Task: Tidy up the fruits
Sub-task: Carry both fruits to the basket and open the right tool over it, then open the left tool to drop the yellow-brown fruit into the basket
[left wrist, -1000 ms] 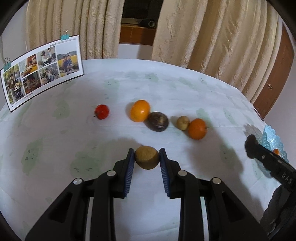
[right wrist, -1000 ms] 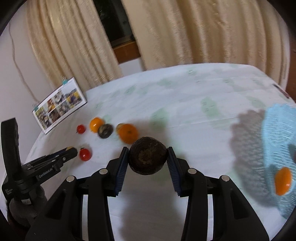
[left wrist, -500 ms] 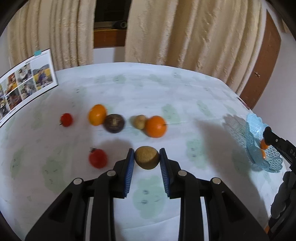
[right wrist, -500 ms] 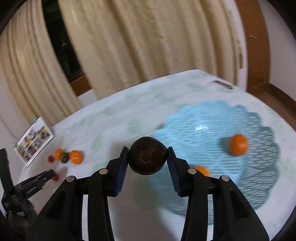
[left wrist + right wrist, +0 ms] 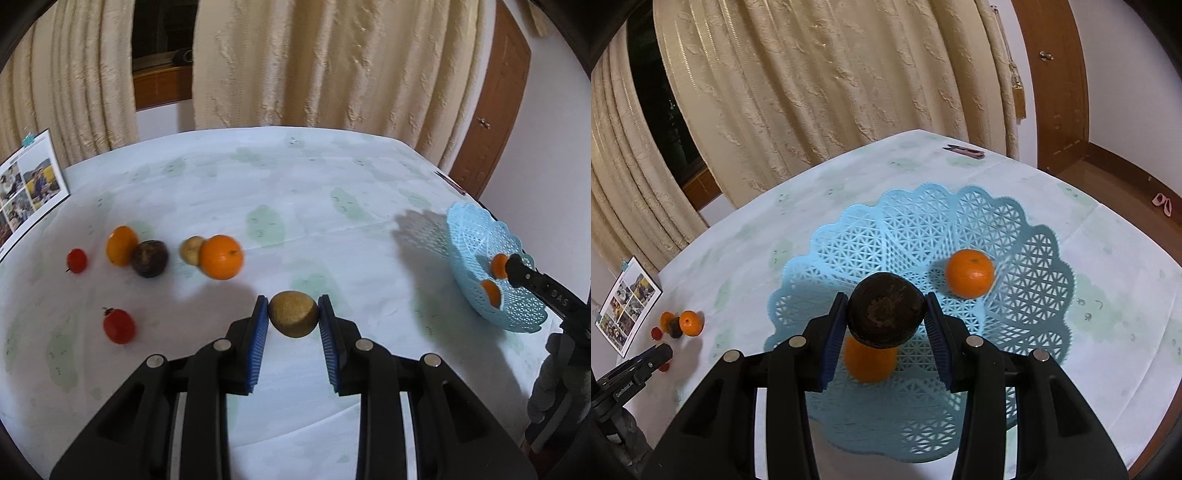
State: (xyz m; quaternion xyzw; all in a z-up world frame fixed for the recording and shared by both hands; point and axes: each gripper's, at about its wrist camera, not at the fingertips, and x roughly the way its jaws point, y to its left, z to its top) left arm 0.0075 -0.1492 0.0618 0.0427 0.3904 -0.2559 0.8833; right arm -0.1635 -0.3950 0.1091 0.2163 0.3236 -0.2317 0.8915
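Observation:
My left gripper [image 5: 293,314] is shut on a brown kiwi [image 5: 293,313], held above the table. My right gripper [image 5: 886,314] is shut on a dark brown round fruit [image 5: 885,314], held over the light blue lattice basket [image 5: 1030,258]. Two oranges [image 5: 969,273] lie in the basket; one [image 5: 870,363] is partly hidden under the held fruit. On the table at left lie an orange [image 5: 221,256], a small yellowish fruit [image 5: 191,249], a dark fruit [image 5: 149,257], another orange [image 5: 120,245] and two tomatoes [image 5: 119,325]. The basket [image 5: 469,236] stands at the right in the left wrist view.
A photo calendar [image 5: 27,188] stands at the table's left edge. A small pink tool [image 5: 964,150] lies at the far edge beyond the basket. Curtains hang behind the table. A wooden door [image 5: 491,110] is at the right.
My right gripper has carried the dark fruit rightward from over the table to above the basket. My left gripper has swung right with the kiwi, bringing the basket into view.

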